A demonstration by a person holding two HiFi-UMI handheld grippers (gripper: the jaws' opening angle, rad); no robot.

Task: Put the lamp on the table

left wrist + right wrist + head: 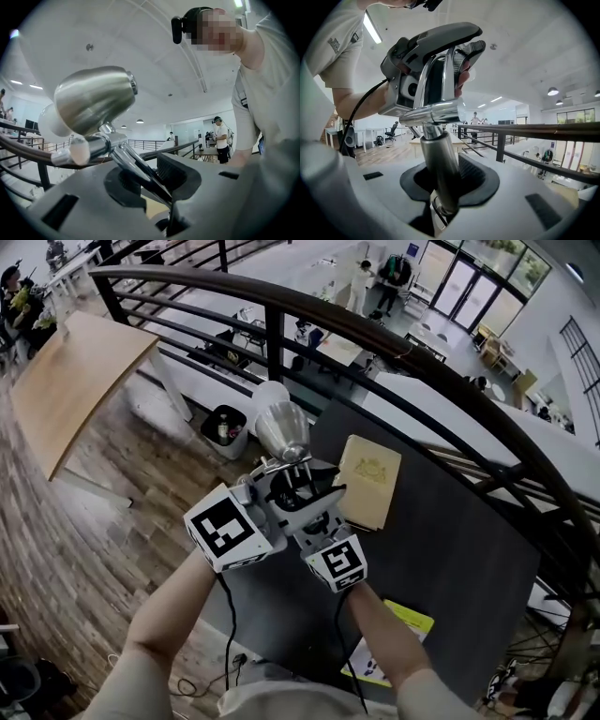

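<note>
Up on a mezzanine with wood flooring [75,521] and a dark curved railing [375,343], we're standing at the left edge of a dark counter [459,540] with both grippers busy on the lamp [283,427]. We're holding it up in the air right at the counter's left edge. Its brushed-metal shade and white bulb end are pointing out past the counter toward the railing. We can't see the lamp's base from any angle, so no idea what that end is doing.

On the left gripper [150,183], the fingers [172,171] are clamping down on the lamp's pair of thin chrome arms, just below the joint under the shade. The right gripper [440,185] is sitting on the counter side of the left one, and its fingers [472,174] are squeezing the thicker chrome rod, which is running straight up between them. The two grippers are sitting right next to each other.

On the counter, a tan book [368,482] is lying flat near the left edge, just beside the grippers. A yellow sheet [412,620] is lying at the counter's near edge. Off the counter's far-left corner a black bin [223,430] is sitting on the floor. A pale wooden table [75,381] is standing well apart, further out to the counter's left.
</note>
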